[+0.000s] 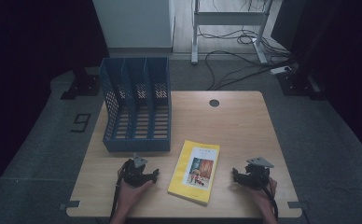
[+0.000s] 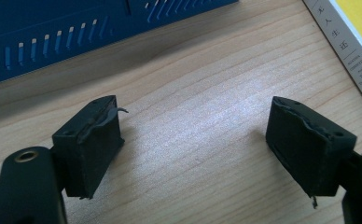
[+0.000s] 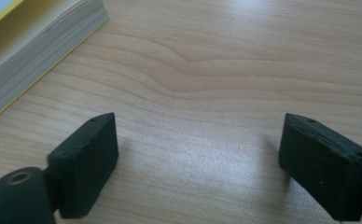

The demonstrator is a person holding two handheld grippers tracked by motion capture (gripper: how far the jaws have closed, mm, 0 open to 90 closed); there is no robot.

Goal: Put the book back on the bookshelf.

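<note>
the yellow book [image 1: 195, 171] lies flat at lower centre, between our left gripper [image 1: 152, 176] and right gripper [image 1: 235, 177], both wide open and empty. we should close in evenly on its long edges before lifting toward the blue file rack [image 1: 137, 106].

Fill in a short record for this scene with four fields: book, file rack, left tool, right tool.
book: yellow book lies flat on the wooden table, cover up, between the two tools
file rack: blue file rack, three slots, stands at the table's back left, apart from the book
left tool: left tool, jaws open, nothing between them, left of the book
right tool: right tool, jaws open, nothing between them, right of the book
</note>
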